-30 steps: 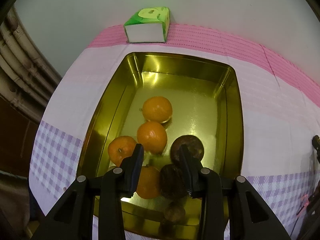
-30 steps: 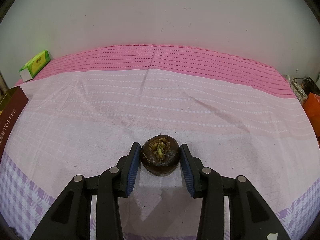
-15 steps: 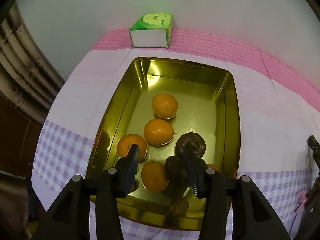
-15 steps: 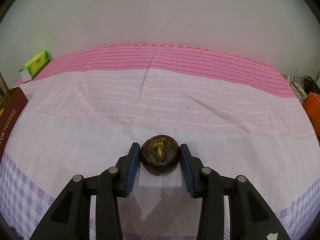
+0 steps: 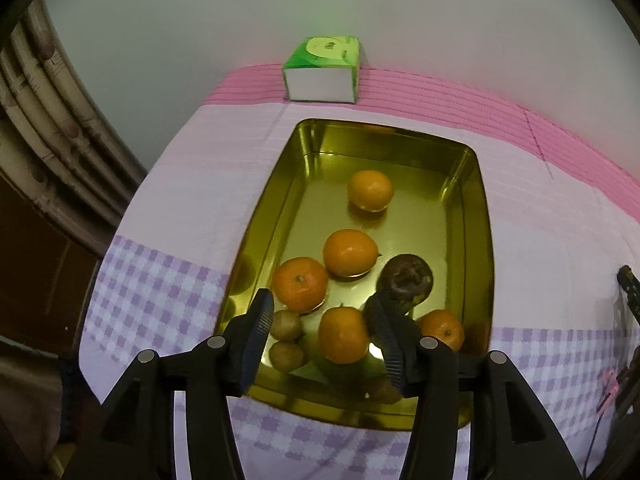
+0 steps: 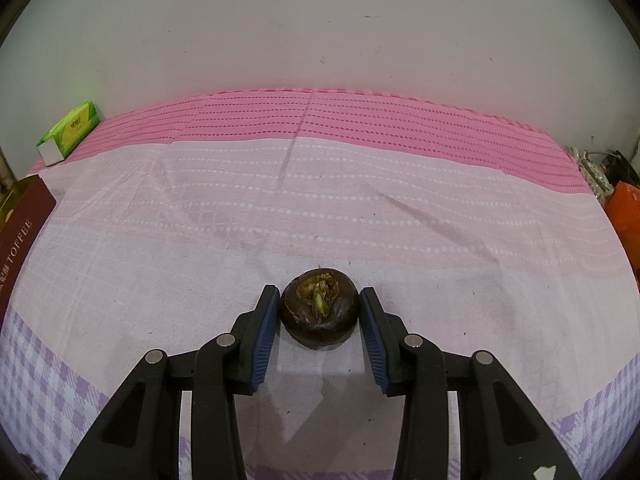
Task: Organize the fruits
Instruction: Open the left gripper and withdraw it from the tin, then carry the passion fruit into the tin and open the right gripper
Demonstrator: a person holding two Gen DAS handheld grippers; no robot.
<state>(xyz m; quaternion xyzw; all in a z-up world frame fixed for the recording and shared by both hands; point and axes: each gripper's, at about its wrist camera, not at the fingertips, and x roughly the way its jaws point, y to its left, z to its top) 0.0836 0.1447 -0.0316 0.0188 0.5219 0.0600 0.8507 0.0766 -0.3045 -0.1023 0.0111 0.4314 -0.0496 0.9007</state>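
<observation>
Left gripper (image 5: 322, 322) is tilted steeply down over the gold tray (image 5: 482, 216); its jaws have just been opening and hold nothing, with the oranges (image 5: 350, 252) and a dark fruit (image 5: 408, 278) lying loose in the tray. Right gripper (image 6: 319, 314) angles down at the desk (image 6: 360, 208), jaws straddling a dark brown fruit (image 6: 319, 312) on the cloth, a sliver of gap either side, so not gripping.

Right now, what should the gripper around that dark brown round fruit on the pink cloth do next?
Probably close: the right gripper straddles the dark brown round fruit resting on the pink tablecloth, with slight gaps at both pads, so squeezing comes before lifting.
</observation>
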